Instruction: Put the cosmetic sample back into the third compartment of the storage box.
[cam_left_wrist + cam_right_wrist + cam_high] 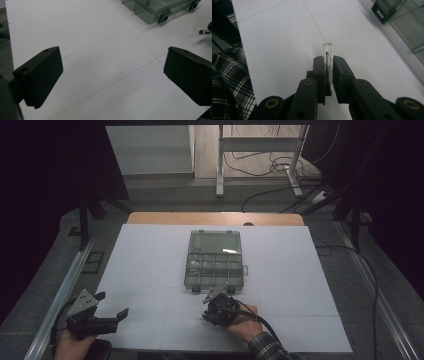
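A clear plastic compartment box (215, 262) lies in the middle of the white table sheet (145, 265), its lid swung open toward the far side. Just in front of it my right gripper (207, 312) is shut on a small clear tube (327, 50) with a thin dark rod inside. The tube sticks out past the fingertips of the right gripper (327, 61). At the near left corner my left gripper (114, 304) is open over bare sheet. Nothing lies between the wide-apart jaws of the left gripper (112, 72). The box (150, 10) lies ahead of it to the right.
Black latches (382, 12) stick out from the box's front edge. A plaid sleeve (229, 75) lies close behind the right gripper. Metal rails (65, 285) run along both table sides. A wooden strip (215, 218) borders the far edge, with cables on the floor beyond.
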The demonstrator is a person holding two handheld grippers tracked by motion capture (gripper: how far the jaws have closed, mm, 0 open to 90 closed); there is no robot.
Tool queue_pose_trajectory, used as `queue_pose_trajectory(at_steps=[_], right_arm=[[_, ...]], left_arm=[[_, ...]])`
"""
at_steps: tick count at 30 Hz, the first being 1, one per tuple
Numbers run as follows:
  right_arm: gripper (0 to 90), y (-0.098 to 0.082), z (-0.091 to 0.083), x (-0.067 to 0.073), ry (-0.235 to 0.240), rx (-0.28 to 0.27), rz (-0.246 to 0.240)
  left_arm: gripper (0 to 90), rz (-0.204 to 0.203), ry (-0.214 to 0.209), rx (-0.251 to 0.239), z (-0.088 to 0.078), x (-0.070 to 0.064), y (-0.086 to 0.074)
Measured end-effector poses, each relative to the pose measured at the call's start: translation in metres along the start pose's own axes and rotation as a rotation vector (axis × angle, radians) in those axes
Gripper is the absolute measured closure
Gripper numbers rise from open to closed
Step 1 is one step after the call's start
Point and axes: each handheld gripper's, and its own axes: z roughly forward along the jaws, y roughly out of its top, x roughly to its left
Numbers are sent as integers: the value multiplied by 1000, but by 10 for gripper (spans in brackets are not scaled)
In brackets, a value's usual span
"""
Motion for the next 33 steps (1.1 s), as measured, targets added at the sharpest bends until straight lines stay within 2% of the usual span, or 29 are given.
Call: queue_pose_trajectory(at_steps=[17, 25, 33], right_arm=[[809, 1, -15, -18, -44, -48, 52], [810, 1, -21, -27, -62, -68, 72], [809, 2, -27, -37, -84, -85, 106]], left_arm=[[30, 2, -4, 2, 0, 0, 0], [28, 30, -32, 0, 0, -1, 0], [19, 23, -37, -12, -1, 0, 0]])
